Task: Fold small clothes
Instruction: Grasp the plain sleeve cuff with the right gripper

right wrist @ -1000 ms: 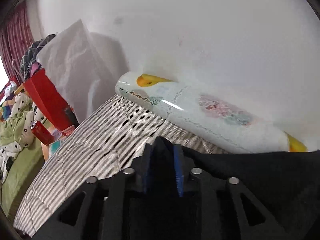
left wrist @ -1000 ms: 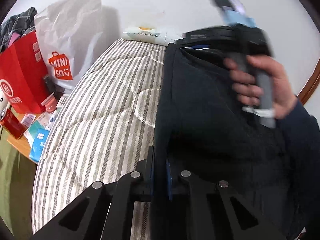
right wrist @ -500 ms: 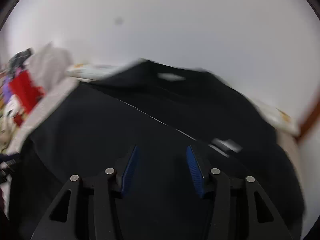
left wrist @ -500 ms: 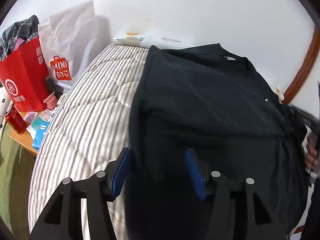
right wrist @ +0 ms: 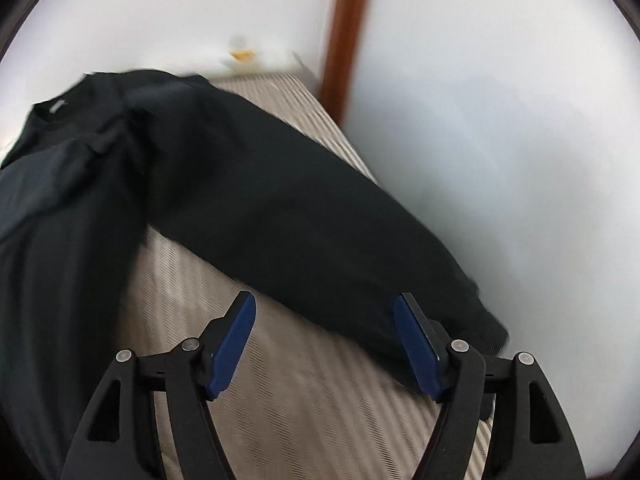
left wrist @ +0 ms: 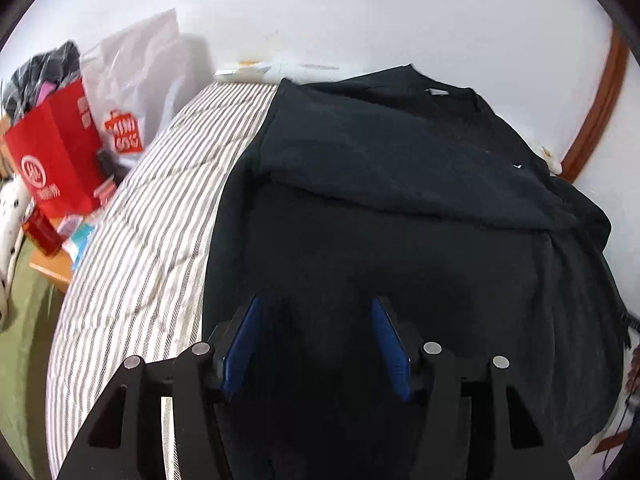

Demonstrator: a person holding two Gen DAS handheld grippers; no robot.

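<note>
Both claws stood empty: left claw (left wrist: 316,344) over the black shirt (left wrist: 400,184), right claw (right wrist: 324,344) widening, its sleeve (right wrist: 320,240) at 12 o'clock for folding.

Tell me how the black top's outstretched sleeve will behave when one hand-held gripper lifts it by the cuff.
The sleeve will probably hang limp: the black top already lies in soft creases on the striped quilt. It looks light enough for one pinch. Its ribbed cuff should give the right hand-held gripper, now open, a fair hold, though the rest may drag.

Striped bedcover (left wrist: 132,264) bare leftward, bags (left wrist: 60,168) crowding bedside
</note>
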